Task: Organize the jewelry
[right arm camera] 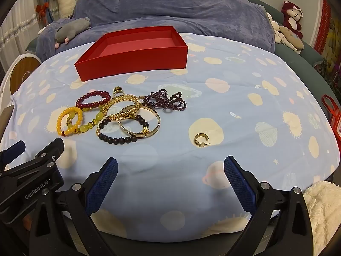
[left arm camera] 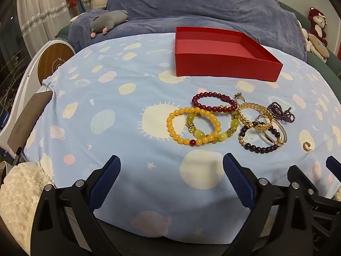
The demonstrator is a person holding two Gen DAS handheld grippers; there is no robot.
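An empty red box (left arm camera: pixel 223 64) (right arm camera: pixel 136 61) stands at the far side of the blue patterned cloth. In front of it lies a cluster of jewelry: a yellow bead bracelet (left arm camera: pixel 177 136) (right arm camera: pixel 58 121), a dark red bead bracelet (left arm camera: pixel 211 102) (right arm camera: pixel 89 102), a gold chain bracelet (left arm camera: pixel 253 108) (right arm camera: pixel 121 104), a dark bead bracelet (left arm camera: pixel 257 147) (right arm camera: pixel 117 138), a metal bangle (right arm camera: pixel 153 123) and purple beads (left arm camera: pixel 281 113) (right arm camera: pixel 166 101). A gold hoop earring (right arm camera: pixel 200 139) (left arm camera: pixel 307 146) lies apart to the right. My left gripper (left arm camera: pixel 171 164) and right gripper (right arm camera: pixel 170 166) are open and empty, near the table's front edge.
The cloth-covered table (right arm camera: pixel 255 98) is backed by a blue-covered sofa (left arm camera: pixel 213 6) with plush toys (left arm camera: pixel 106 21) (right arm camera: pixel 292 19). A fluffy white fabric (left arm camera: pixel 19 192) (right arm camera: pixel 324 209) lies at the near corners. A red bag (right arm camera: pixel 334 117) stands right of the table.
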